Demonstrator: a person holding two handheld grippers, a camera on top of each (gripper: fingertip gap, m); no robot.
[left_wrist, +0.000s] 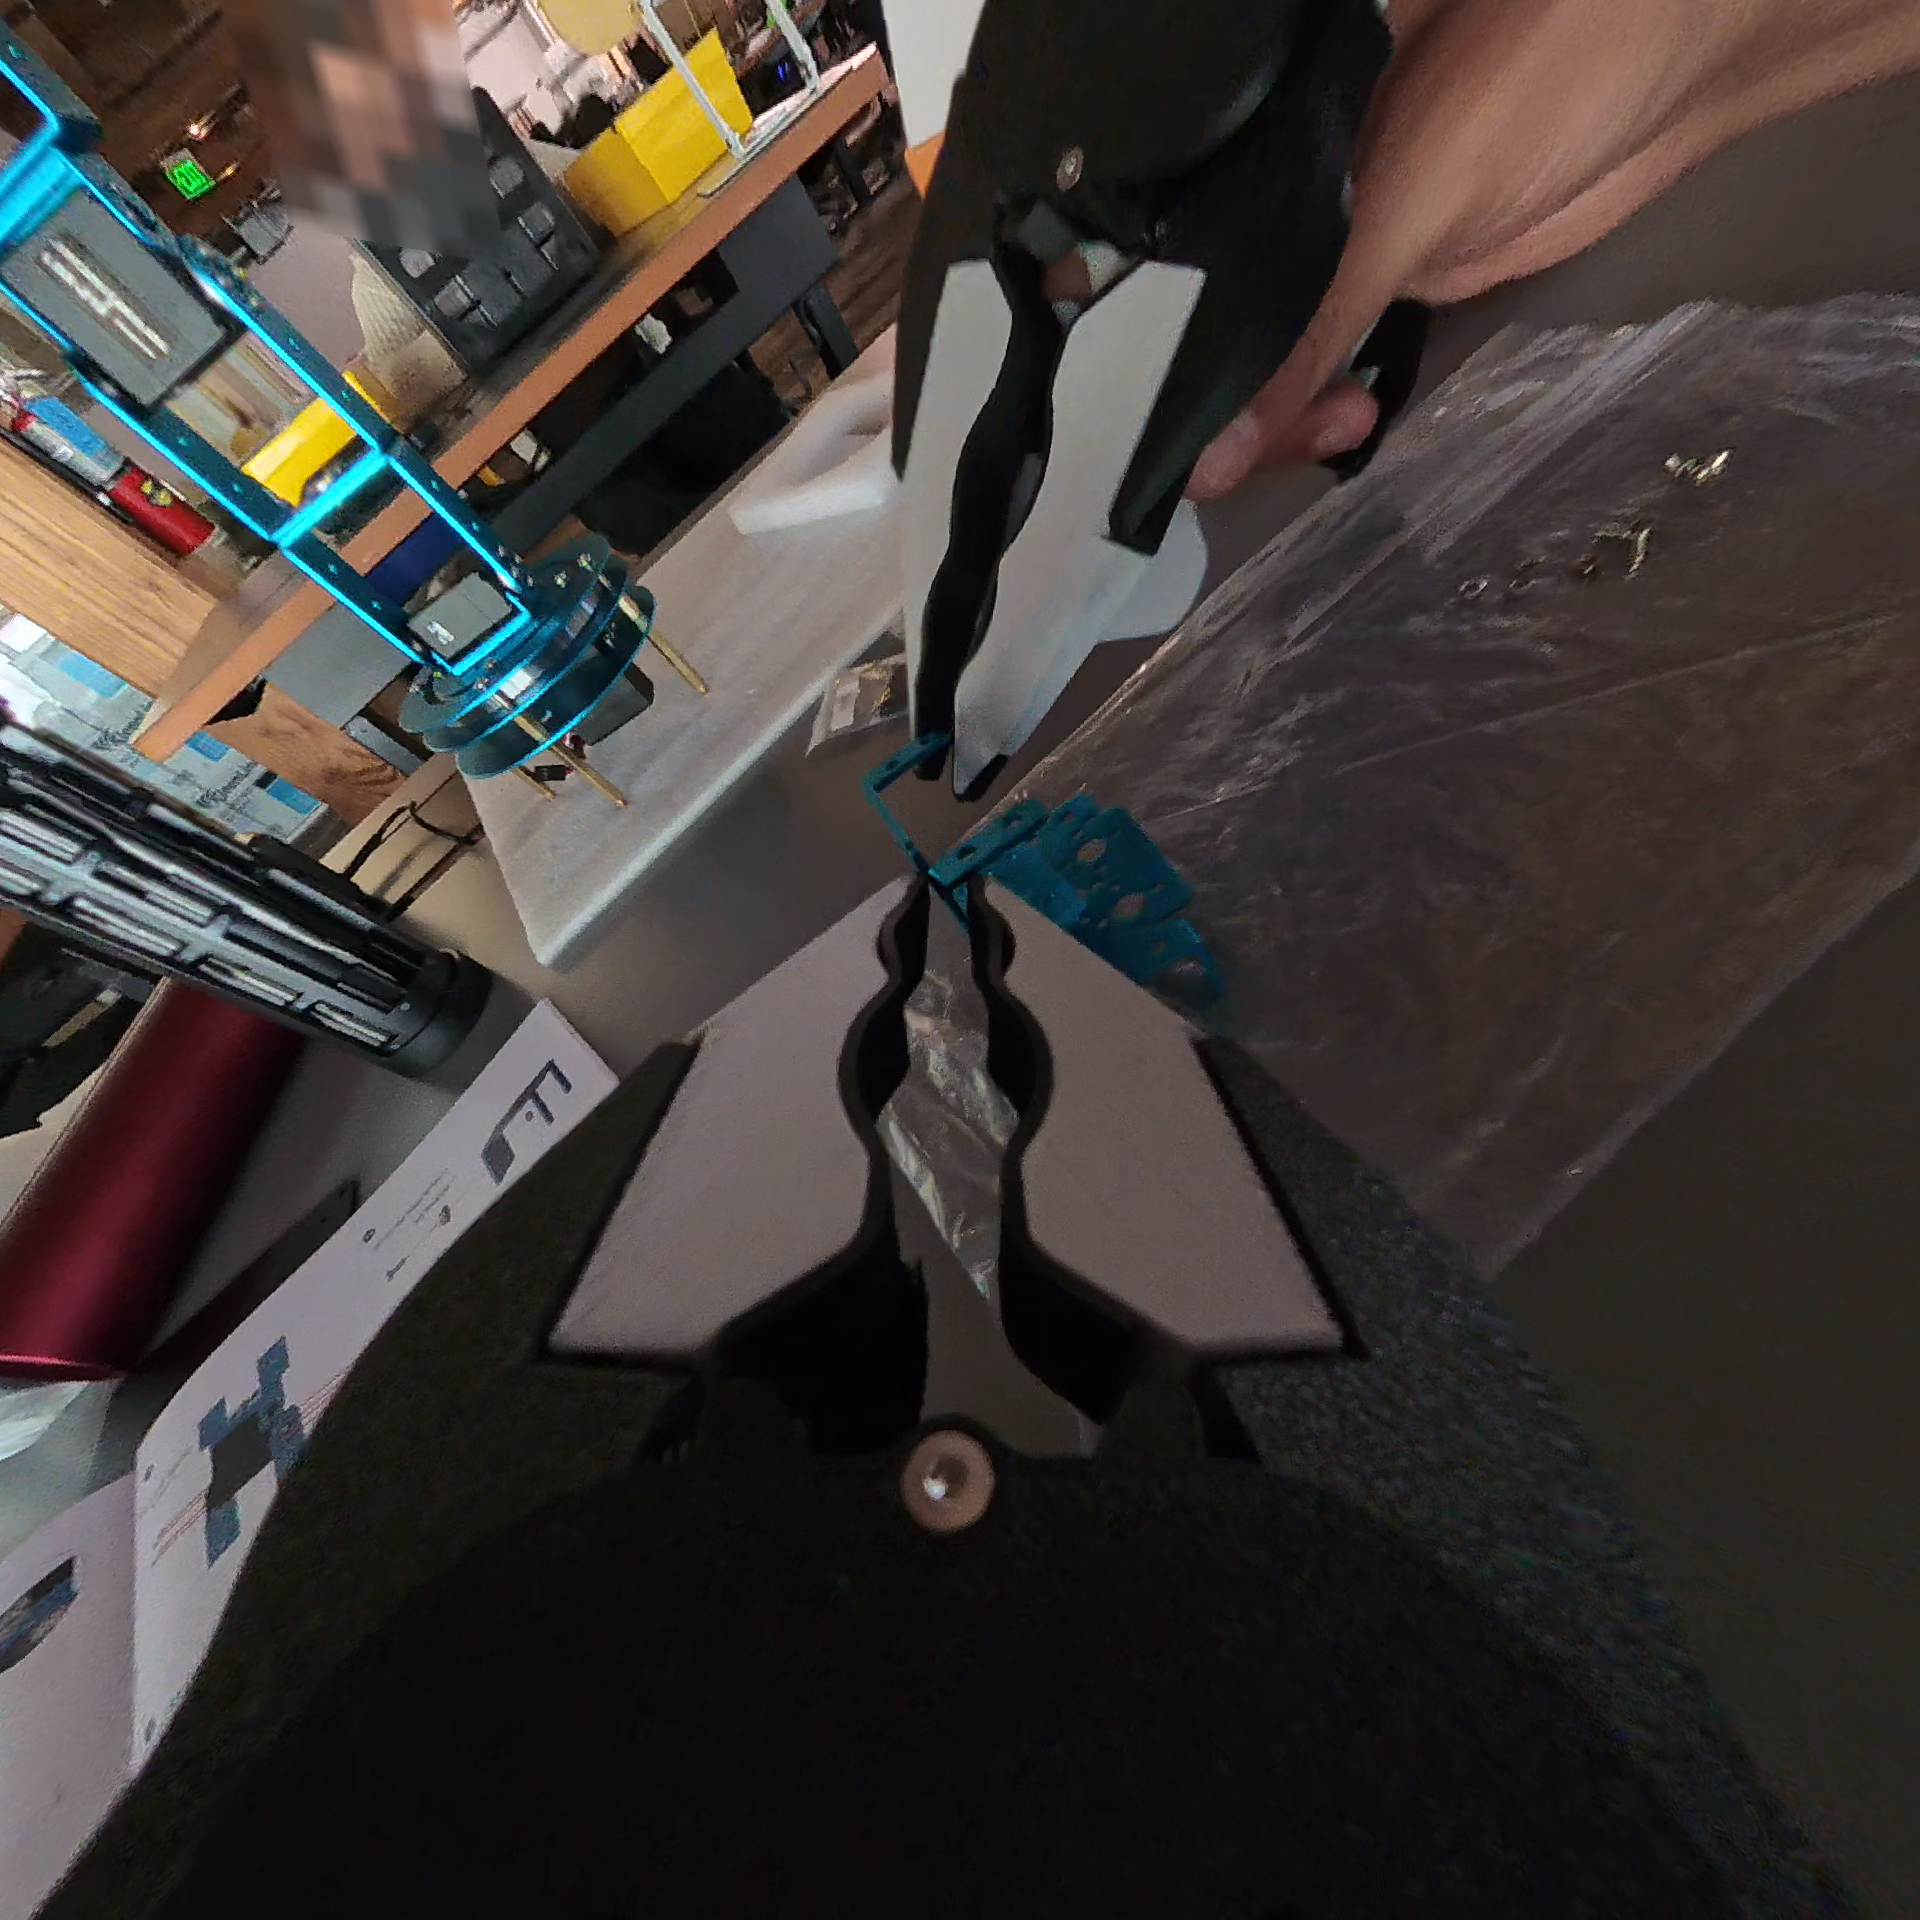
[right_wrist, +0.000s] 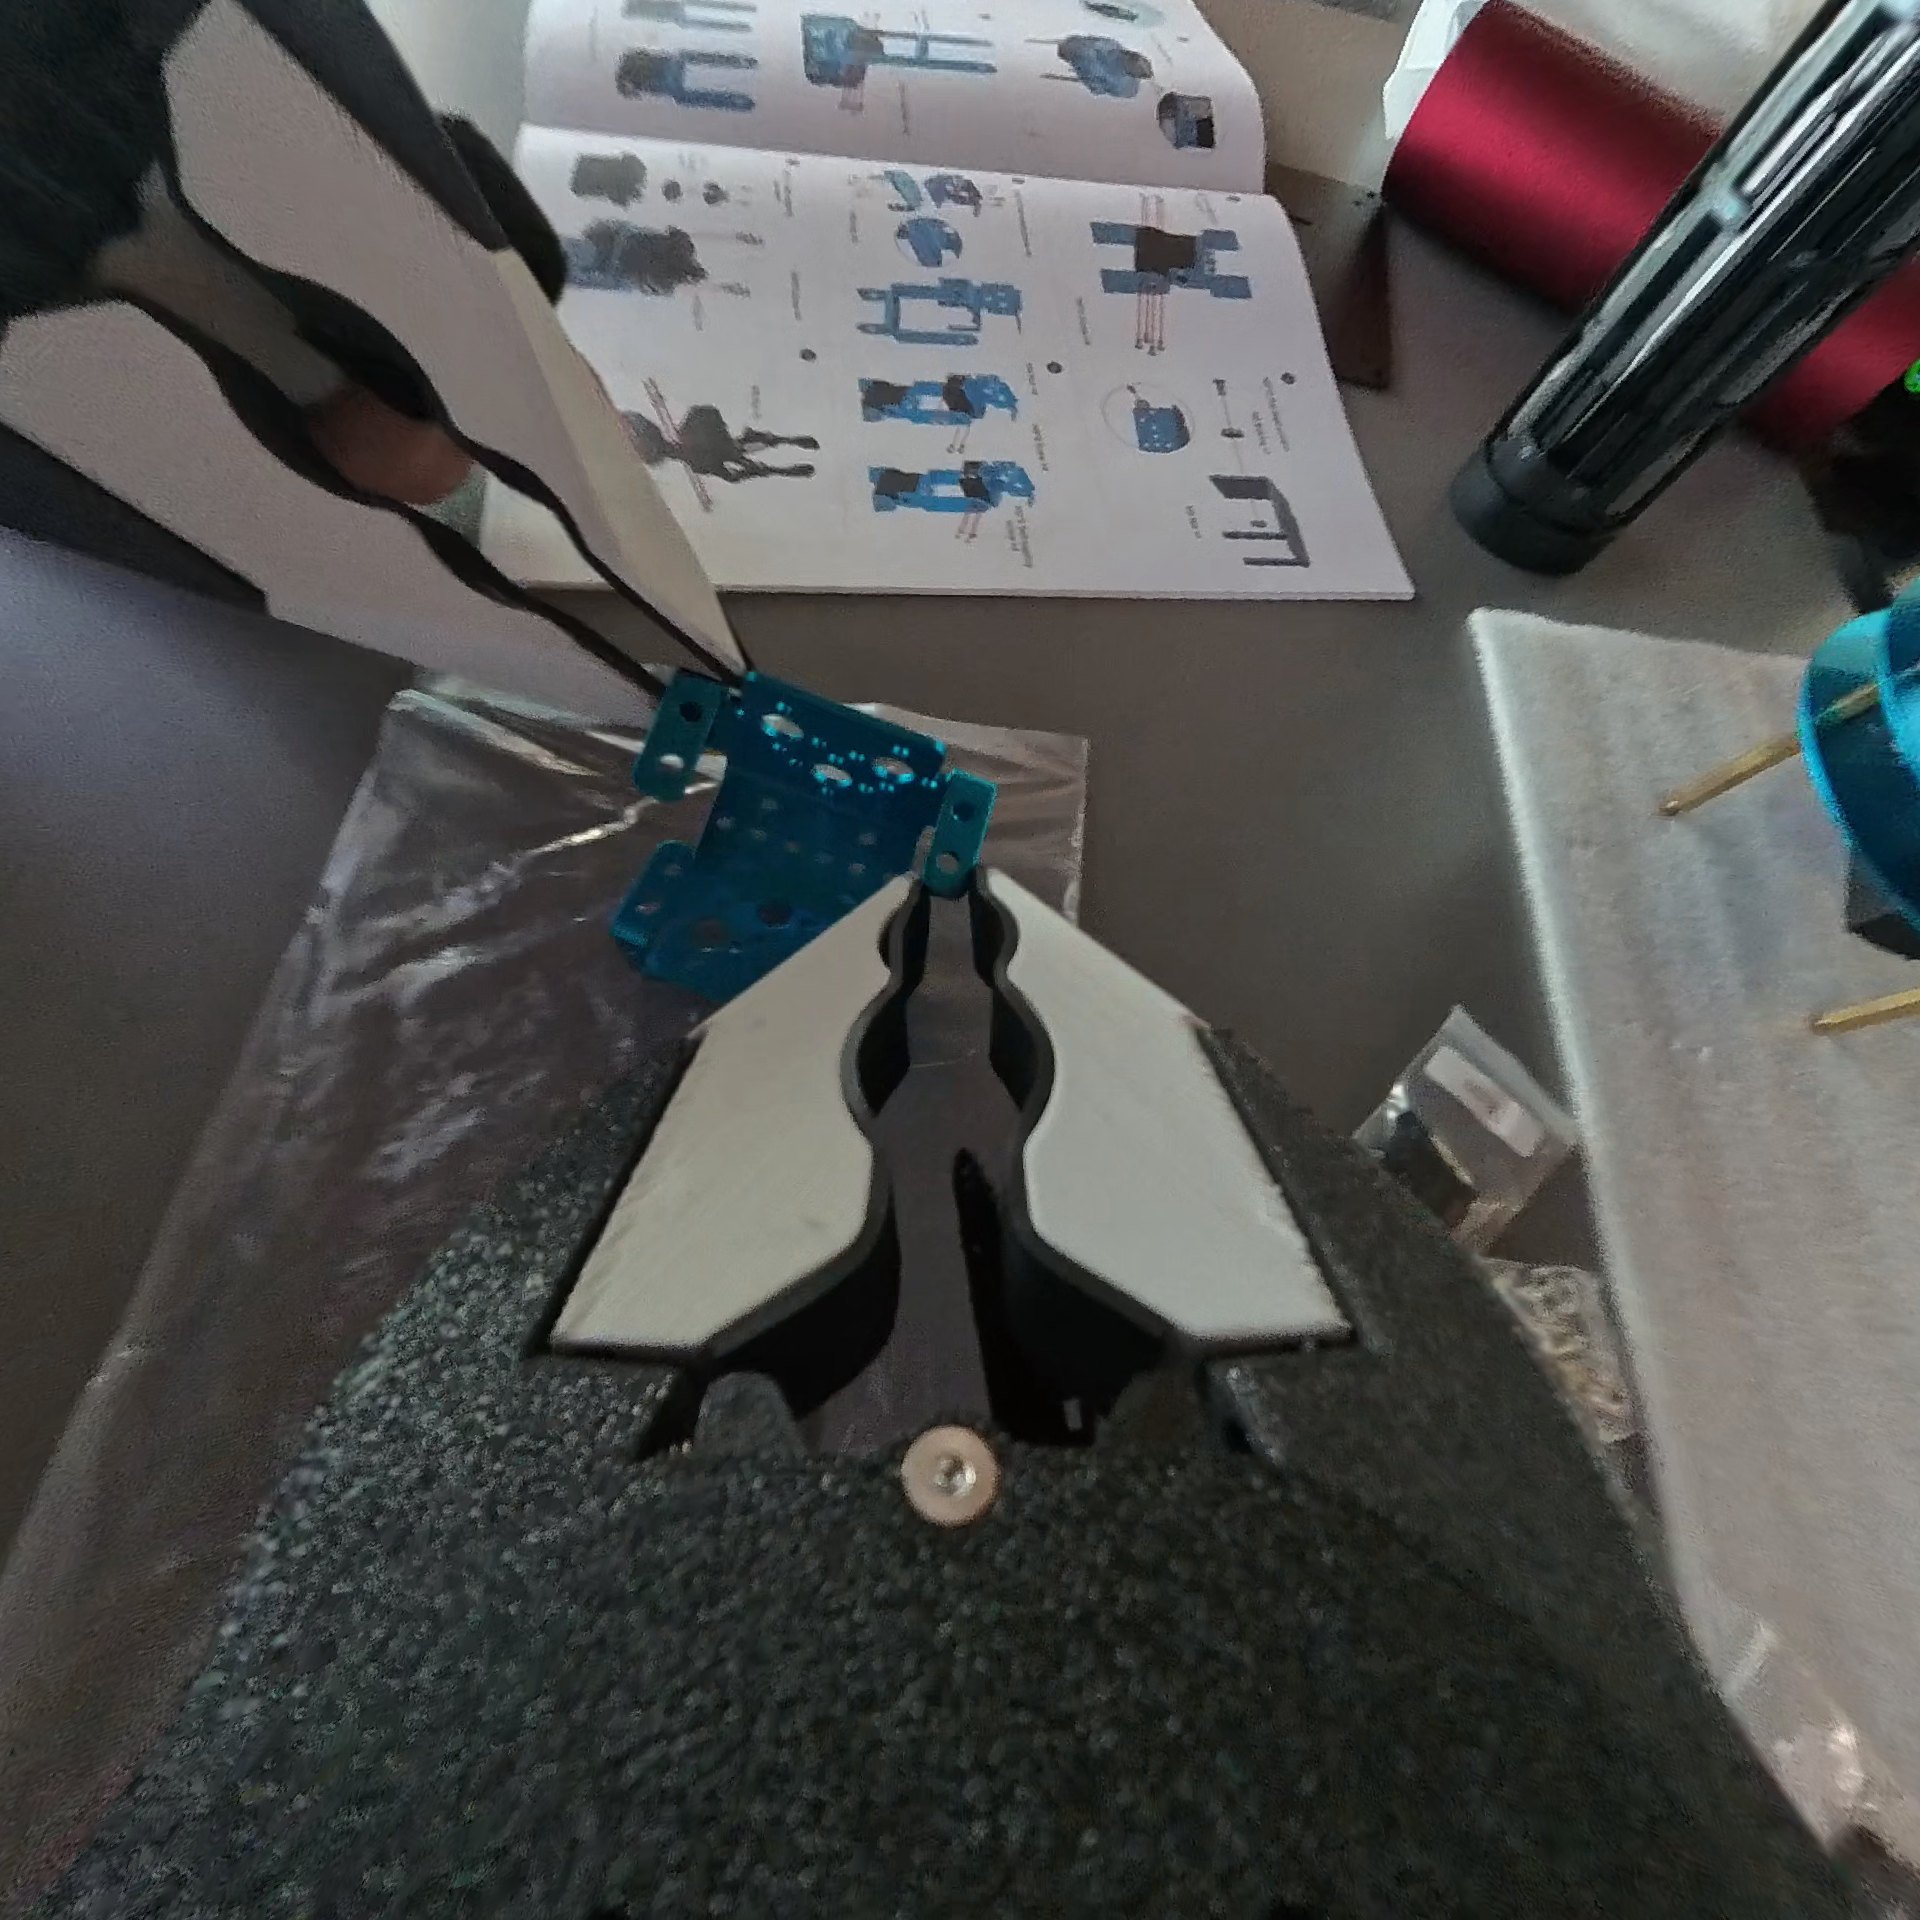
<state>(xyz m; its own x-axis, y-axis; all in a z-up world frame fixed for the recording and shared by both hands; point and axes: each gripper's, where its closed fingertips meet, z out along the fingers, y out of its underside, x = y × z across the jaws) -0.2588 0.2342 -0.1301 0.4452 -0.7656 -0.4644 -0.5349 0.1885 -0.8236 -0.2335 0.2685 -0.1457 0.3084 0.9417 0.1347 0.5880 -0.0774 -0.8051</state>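
A small blue U-shaped metal bracket (right_wrist: 821, 764) with holes is held between both grippers above a clear plastic bag (right_wrist: 416, 1039). My right gripper (right_wrist: 948, 883) is shut on the bracket's near end tab. My left gripper (right_wrist: 717, 675) reaches in from the upper left and is shut on the far tab. In the left wrist view the bracket (left_wrist: 896, 831) shows edge-on, with my left gripper (left_wrist: 948, 896) shut on its lower end and the right gripper (left_wrist: 940, 767) on its upper end. A second blue perforated bracket (right_wrist: 748, 883) sits just under and beside it on the bag (left_wrist: 1455, 831).
An open instruction booklet (right_wrist: 1039, 416) lies beyond the bag. A blue arm assembly (left_wrist: 520, 665) with a round base stands on a white foam pad (left_wrist: 727, 675). A black cylinder (right_wrist: 1683, 281) and a red roll (right_wrist: 1538, 135) lie nearby. Small screws (left_wrist: 1600, 551) rest on the bag.
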